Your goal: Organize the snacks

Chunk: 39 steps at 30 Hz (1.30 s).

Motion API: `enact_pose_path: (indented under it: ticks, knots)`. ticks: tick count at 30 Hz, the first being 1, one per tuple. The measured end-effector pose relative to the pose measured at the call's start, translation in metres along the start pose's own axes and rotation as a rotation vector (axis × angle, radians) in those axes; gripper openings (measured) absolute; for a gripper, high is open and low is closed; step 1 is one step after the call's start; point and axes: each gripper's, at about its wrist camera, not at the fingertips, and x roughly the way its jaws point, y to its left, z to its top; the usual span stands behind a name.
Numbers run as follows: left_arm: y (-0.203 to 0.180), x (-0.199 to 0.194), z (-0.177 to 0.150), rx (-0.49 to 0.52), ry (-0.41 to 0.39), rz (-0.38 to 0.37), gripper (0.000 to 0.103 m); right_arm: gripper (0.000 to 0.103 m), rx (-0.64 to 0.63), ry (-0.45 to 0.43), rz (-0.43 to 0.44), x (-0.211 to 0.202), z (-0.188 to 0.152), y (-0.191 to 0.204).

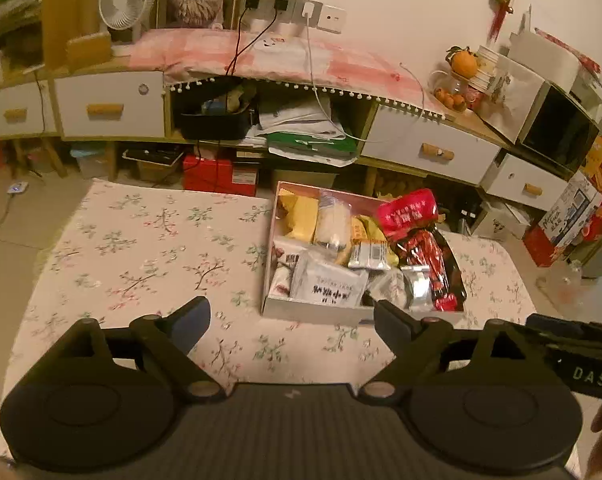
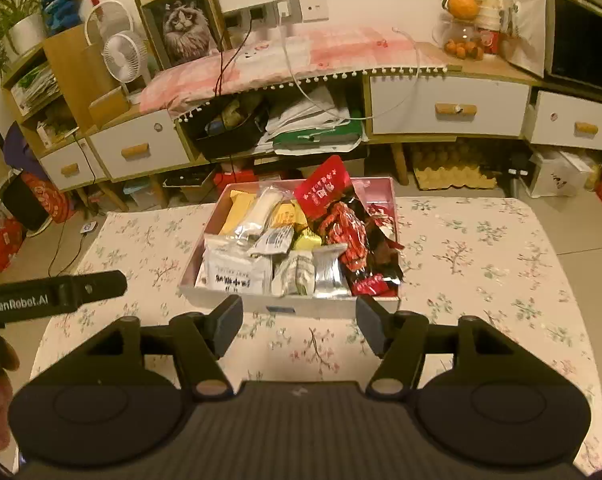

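On the table (image 2: 501, 264), which has a flowered cloth, stands a shallow box (image 2: 261, 304) full of snacks. The box sits near the far edge of the table, a little to the right in the left wrist view (image 1: 313, 312) and about in the middle in the right wrist view.

Inside the box lie many packets close together: yellow packs (image 2: 241, 212) at the far left, a white pack (image 2: 231, 274) with black letters at the near left, silver packs (image 2: 329, 272) at the near middle, and a red bag (image 2: 325, 188) that stands up along the right side above the wall.

The left gripper (image 1: 291, 320) is spread wide and holds nothing; it hangs over the cloth just before the near wall of the box. The right gripper (image 2: 299, 324) is also spread wide and empty, near the same wall.

Behind the table is a low cabinet (image 2: 449, 108) with white drawers.
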Motion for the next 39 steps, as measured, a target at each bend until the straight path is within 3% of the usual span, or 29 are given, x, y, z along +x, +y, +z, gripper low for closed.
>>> enact_pose_path:
  ticks: [5,9,14,20,24,29,39]
  knots:
    - [-0.016,-0.017,-0.014,0.054,-0.002,0.004,0.093,0.073,-0.011,-0.008,-0.047,-0.021,-0.012,0.004]
    - [-0.025,-0.032,-0.023,0.075,-0.033,0.024,0.100,0.094,-0.012,-0.027,-0.083,-0.034,-0.025,0.006]
    - [-0.029,-0.041,-0.032,0.082,-0.070,0.048,0.103,0.103,-0.018,-0.036,-0.119,-0.028,-0.032,0.004]
    - [-0.021,-0.032,-0.043,0.051,-0.070,0.048,0.103,0.103,-0.008,-0.013,-0.134,-0.018,-0.039,-0.001]
    - [-0.010,-0.017,-0.049,-0.006,-0.027,0.048,0.103,0.103,-0.030,-0.018,-0.137,-0.020,-0.044,0.003]
    - [-0.012,-0.017,-0.054,0.042,-0.063,0.108,0.103,0.103,-0.030,-0.025,-0.153,-0.023,-0.046,0.007]
    - [-0.022,-0.020,-0.052,0.072,-0.067,0.122,0.103,0.103,-0.064,-0.042,-0.179,-0.023,-0.050,0.016]
